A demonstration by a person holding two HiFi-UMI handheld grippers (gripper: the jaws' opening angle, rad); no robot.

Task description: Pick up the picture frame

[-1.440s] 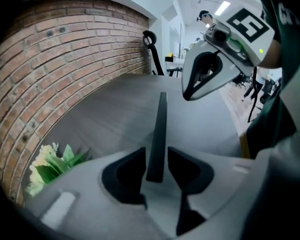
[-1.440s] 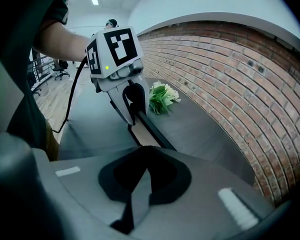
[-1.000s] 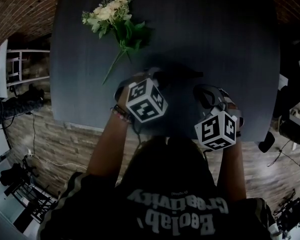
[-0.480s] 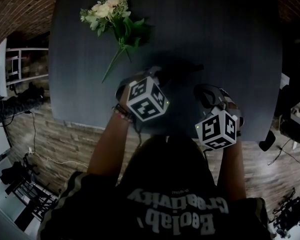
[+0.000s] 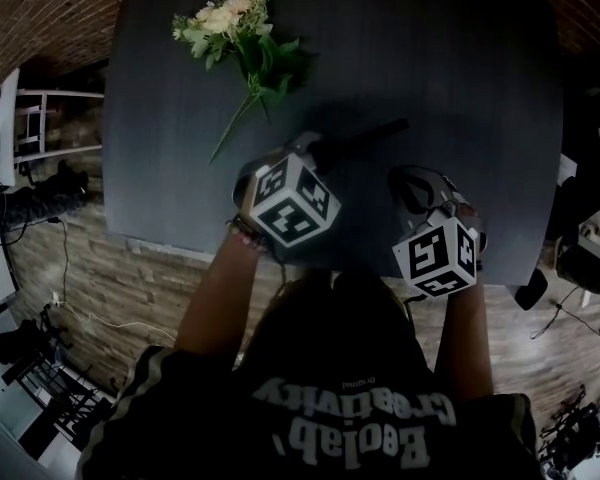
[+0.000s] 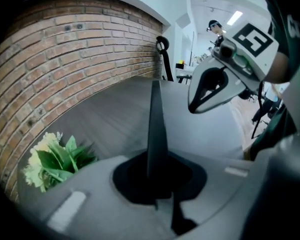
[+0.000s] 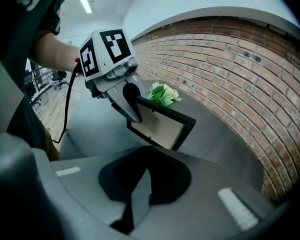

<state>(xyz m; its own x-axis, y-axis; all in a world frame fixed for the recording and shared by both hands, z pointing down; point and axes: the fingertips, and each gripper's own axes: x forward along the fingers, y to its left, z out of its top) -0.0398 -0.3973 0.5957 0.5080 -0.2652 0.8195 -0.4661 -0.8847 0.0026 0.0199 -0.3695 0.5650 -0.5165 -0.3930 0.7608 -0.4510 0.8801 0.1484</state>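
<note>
The black picture frame [image 7: 159, 127], with a tan back, stands tilted up off the dark table [image 5: 460, 68]. My left gripper [image 7: 133, 112] is shut on its near edge. In the left gripper view the frame [image 6: 155, 124] shows edge-on as a thin dark blade rising from between the jaws of the left gripper [image 6: 157, 176]. From the head view only a dark bar of the frame [image 5: 365, 136] shows beyond the left gripper [image 5: 315, 150]. My right gripper [image 5: 412, 183] hovers to the right of the frame, jaws together with nothing in them.
A bunch of pale flowers with green leaves [image 5: 235, 30] lies at the table's far left, beyond the frame. A brick wall [image 6: 65, 59] runs along the table's far side. The table's near edge [image 5: 180, 253] lies just under both wrists.
The left gripper's jaws have closed on the frame, and the frame's far edge now stands out higher above the table. The right gripper has stayed in place.
</note>
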